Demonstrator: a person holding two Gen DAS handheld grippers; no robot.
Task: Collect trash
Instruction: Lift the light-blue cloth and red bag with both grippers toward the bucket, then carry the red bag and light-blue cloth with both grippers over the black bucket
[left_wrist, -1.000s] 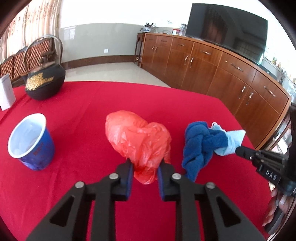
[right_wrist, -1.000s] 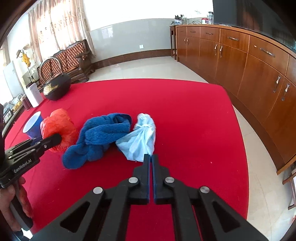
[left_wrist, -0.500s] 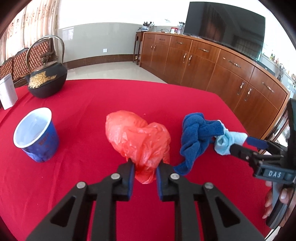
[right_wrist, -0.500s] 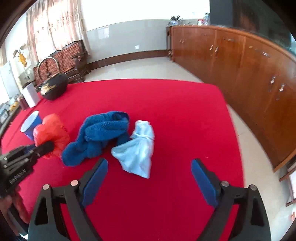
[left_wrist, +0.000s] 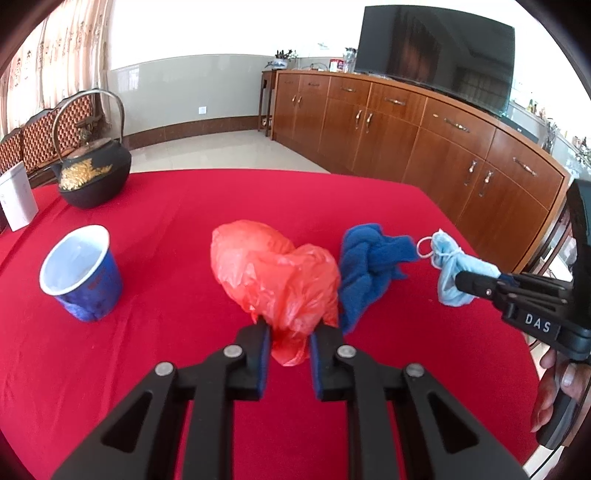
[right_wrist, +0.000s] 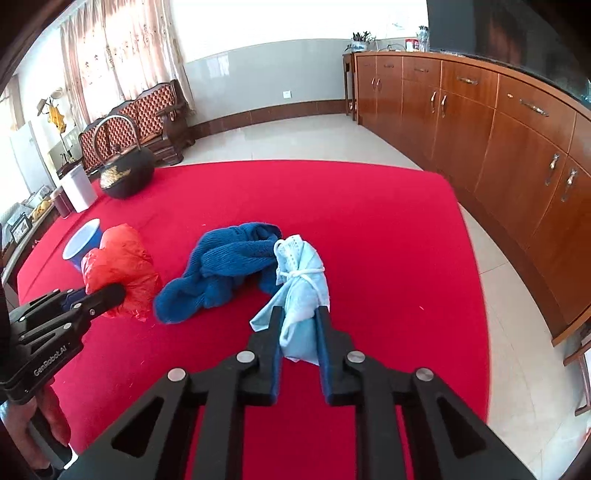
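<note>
Bright daylight throughout, entering from curtained windows (right_wrist: 110, 55) at upper left. Blown-out white on upper wall in both views. Soft, faint shadows on red tablecloth (left_wrist: 184, 206). Glossy reflections on television screen (left_wrist: 436, 55) and wooden cabinets (right_wrist: 498, 122). Strong fisheye bending at edges, dark vignette in corners. Slight softness toward periphery; centre sharp.

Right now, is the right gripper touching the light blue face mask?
Touching. In the right wrist view, the right gripper has both fingers pressed against the sides of the bundled face mask, pinching it; the left wrist view agrees.
</note>
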